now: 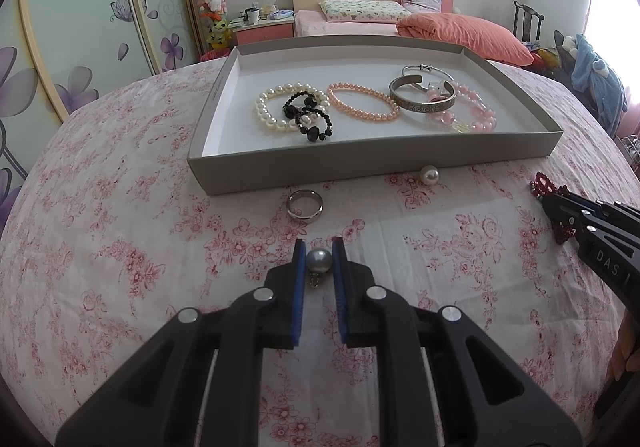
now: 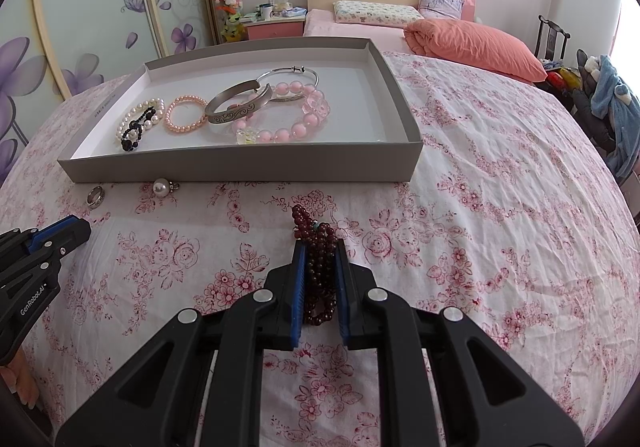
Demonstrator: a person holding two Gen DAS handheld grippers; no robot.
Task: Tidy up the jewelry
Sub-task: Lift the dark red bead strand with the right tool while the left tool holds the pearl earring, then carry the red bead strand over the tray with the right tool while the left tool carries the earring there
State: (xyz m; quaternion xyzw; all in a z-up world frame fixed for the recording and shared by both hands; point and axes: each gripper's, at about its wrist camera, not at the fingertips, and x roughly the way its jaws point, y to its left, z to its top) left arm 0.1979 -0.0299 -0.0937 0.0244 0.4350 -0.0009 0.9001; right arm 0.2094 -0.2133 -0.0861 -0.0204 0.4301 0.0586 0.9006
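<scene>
Two claws grip: left claw (image 1: 319,247) pinches grey pearl (image 1: 319,259), right claw (image 2: 319,247) clamps garnet bracelet (image 2: 318,271).

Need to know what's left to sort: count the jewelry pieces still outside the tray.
4. Grey pearl pendant in the left gripper; dark red bead bracelet in the right gripper; silver ring and white pearl pendant on the floral cloth before the tray.

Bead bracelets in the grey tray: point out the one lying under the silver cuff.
The large pink glass-bead bracelet; the engraved silver cuff rests across it. The others lie apart to its left.
</scene>
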